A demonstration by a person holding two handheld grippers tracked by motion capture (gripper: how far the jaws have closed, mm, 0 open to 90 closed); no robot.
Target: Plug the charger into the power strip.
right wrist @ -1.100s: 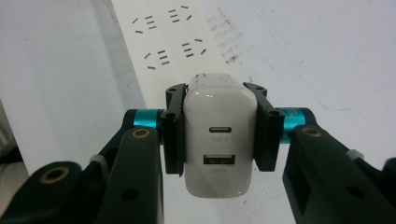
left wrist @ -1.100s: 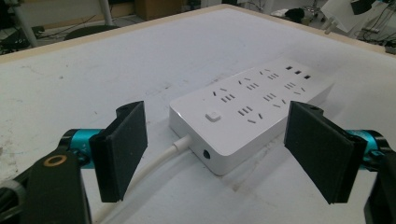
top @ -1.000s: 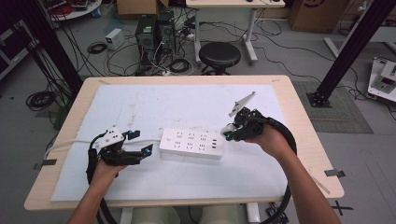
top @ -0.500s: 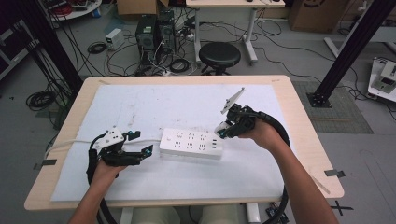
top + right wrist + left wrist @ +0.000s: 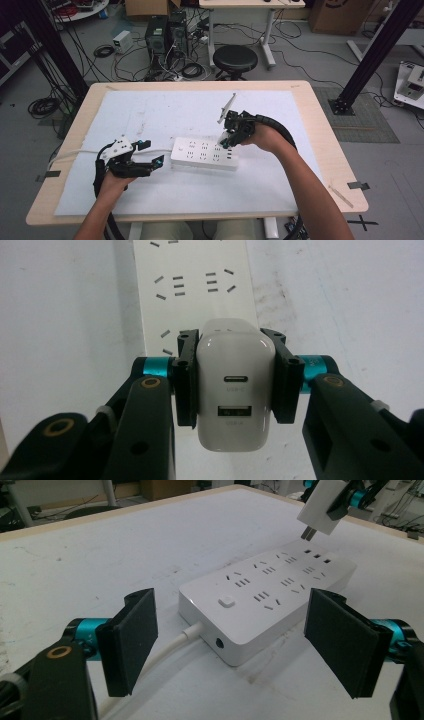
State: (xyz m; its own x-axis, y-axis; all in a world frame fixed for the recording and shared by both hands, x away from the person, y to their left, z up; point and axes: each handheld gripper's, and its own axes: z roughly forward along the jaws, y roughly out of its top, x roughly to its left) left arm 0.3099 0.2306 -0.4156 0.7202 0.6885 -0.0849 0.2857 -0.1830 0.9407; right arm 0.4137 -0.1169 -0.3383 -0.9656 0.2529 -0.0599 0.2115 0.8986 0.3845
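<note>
Clamping a white charger (image 5: pixel 235 390) between its jaws, the right tool (image 5: pixel 229 138) is hanging over the far end of the strip (image 5: pixel 205 154), prongs pointing down. In the left tool view the charger's two prongs are hovering just above the sockets at the strip's end, not yet touching. The left tool (image 5: pixel 240 650) is standing released, its jaws spread wide either side of the strip's cable end without touching it; in the high view it is sitting at the strip's nine o'clock side.

The step in hand looks like plugging the charger into the strip, which is lying near the middle of the counter (image 5: pixel 320 190). The next move probably calls for lining the prongs up with a two-slot socket and pressing straight down, perhaps with the left tool steadying the strip.

From the right tool view the charger body is hiding its own prongs and the target socket. Which socket is being aimed at is hard to tell. The strip's cable (image 5: pixel 170 655) is running out of frame toward seven o'clock.
</note>
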